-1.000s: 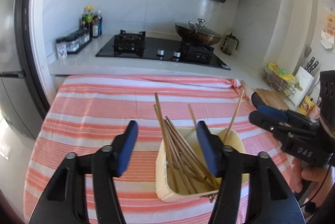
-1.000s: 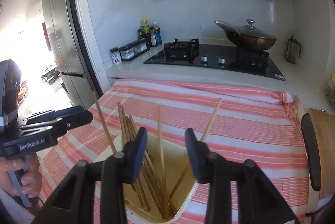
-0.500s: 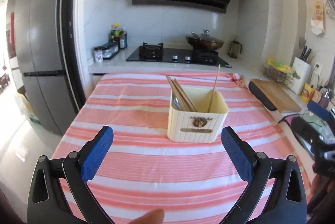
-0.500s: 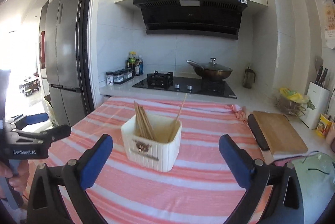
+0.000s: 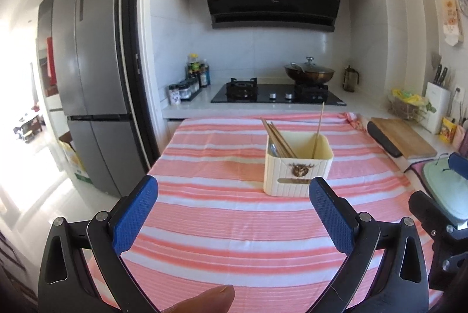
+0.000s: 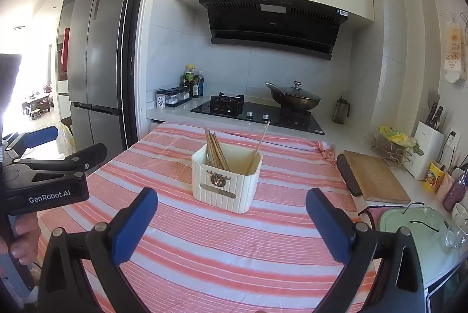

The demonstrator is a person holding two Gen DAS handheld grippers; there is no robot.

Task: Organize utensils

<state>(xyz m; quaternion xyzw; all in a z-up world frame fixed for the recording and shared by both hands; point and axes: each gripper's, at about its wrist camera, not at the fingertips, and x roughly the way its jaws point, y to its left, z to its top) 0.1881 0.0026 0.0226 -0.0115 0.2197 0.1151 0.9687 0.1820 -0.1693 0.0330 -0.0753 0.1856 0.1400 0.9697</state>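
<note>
Table: we see a table under a pink-and-white striped cloth (image 5: 222,213), filling the lower half of both wrist views; it butts against the counter at 12 o'clock.
Fridge: grey multi-door refrigerator (image 6: 99,49) at 10 o'clock of the table.
Range hood: black range hood (image 5: 273,3) on the back wall at 12 o'clock, under cream cabinets.
Hob: black glass gas hob (image 6: 254,114) below the hood; a lidded wok (image 6: 295,98) sits on its right burner.
Cutting board: wooden cutting board (image 6: 374,178) at 2 o'clock of the table, on the side counter.
Left gripper: we note the left gripper (image 5: 234,213) low at 6 o'clock in its own view, blue pads spread wide, nothing between them but bare cloth. A fingertip (image 5: 210,298) shows at the bottom edge.
Right gripper: the right gripper (image 6: 231,222) likewise at 6 o'clock in its view, tongs spread wide and holding nothing.
Utensil holder: cream ribbed utensil holder (image 5: 297,166) stands upright near the middle of the cloth, at 12 to 1 o'clock ahead of the left gripper, well apart from both grippers. A brass ornament is on its front face.
Chopsticks: a bundle of wooden chopsticks (image 6: 215,149) leans to the holder's left side; one single chopstick (image 6: 259,146) leans at its right side.
Spoon: something grey and metallic shows beside the bundle; we cannot tell what it is.
Bottles: sauce bottles (image 5: 197,73) and spice jars stand at 11 o'clock on the counter.
</note>
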